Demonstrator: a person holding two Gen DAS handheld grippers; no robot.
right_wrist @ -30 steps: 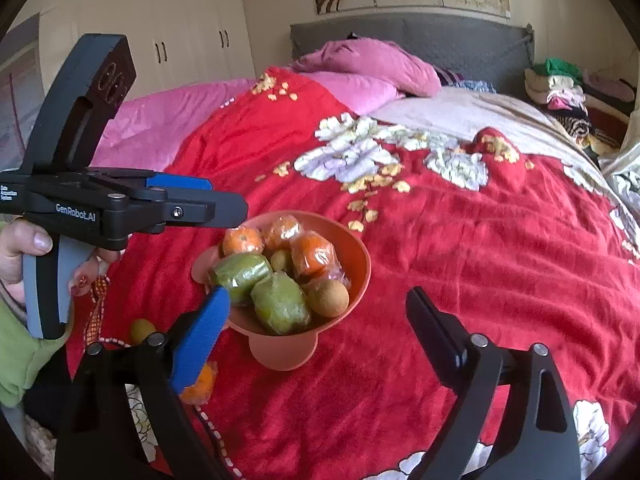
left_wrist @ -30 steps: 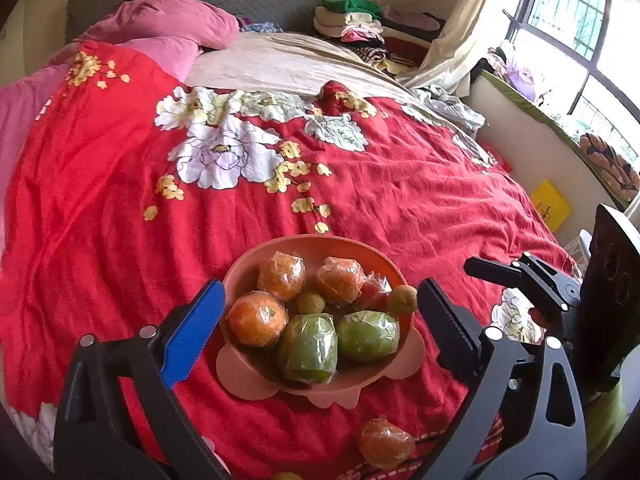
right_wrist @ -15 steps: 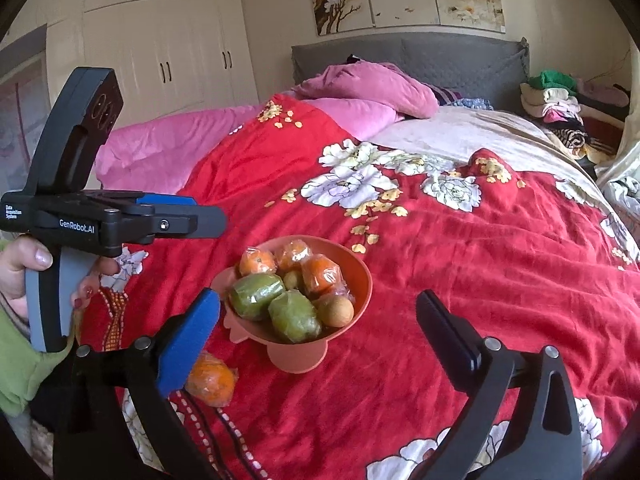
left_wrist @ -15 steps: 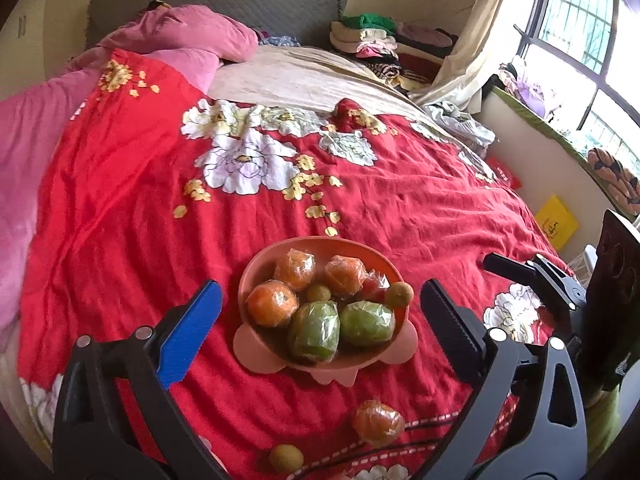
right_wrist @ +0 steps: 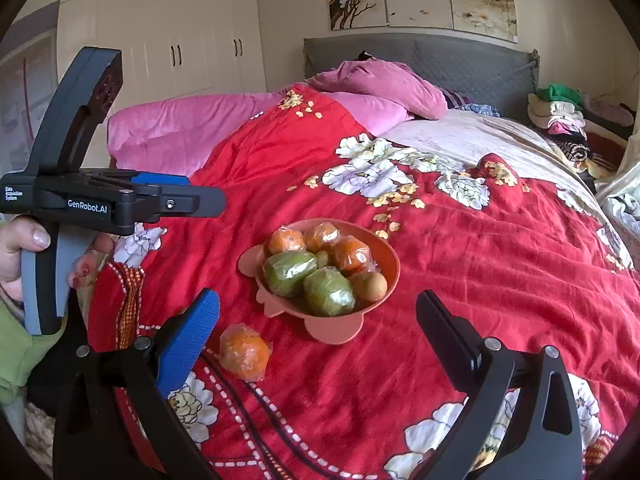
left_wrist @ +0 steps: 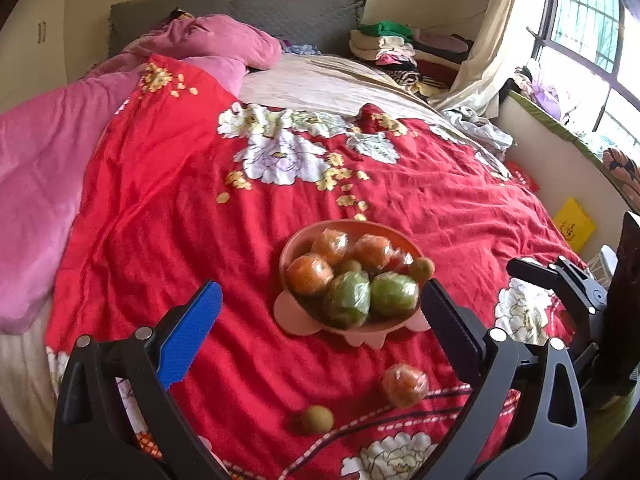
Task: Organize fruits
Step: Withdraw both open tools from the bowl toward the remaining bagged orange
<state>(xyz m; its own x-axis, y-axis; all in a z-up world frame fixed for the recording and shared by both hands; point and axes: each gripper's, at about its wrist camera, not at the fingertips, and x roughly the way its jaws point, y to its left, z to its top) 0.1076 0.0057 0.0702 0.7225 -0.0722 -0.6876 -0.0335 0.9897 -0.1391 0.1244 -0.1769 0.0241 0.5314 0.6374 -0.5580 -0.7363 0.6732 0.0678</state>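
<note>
A salmon-pink footed bowl [left_wrist: 289, 249] [right_wrist: 394, 257] stands on the red floral bedspread. It holds wrapped oranges [left_wrist: 309, 274], two wrapped green fruits [left_wrist: 394, 294] [right_wrist: 289, 273] and small brown fruits [right_wrist: 374, 285]. A loose wrapped orange [left_wrist: 404, 384] [right_wrist: 245, 353] and a small brown-green fruit [left_wrist: 317, 419] lie on the bedspread in front of the bowl. My left gripper [left_wrist: 318, 296] [right_wrist: 208, 200] is open and empty, hanging above the near side of the bowl. My right gripper [right_wrist: 317, 300] [left_wrist: 536, 268] is open wide, empty, just short of the bowl.
The red bedspread [left_wrist: 180, 208] covers a large bed with pink pillows [right_wrist: 384, 84] and a grey headboard. Folded clothes [left_wrist: 384, 44] are stacked at the far right. A hand [right_wrist: 20, 248] grips the left gripper's handle. A yellow box [left_wrist: 573, 225] lies beside the bed.
Both grippers have drawn back and up from the bowl, which looks smaller now. The loose orange and small fruit have come fully into the left view. The right jaws have widened a little.
</note>
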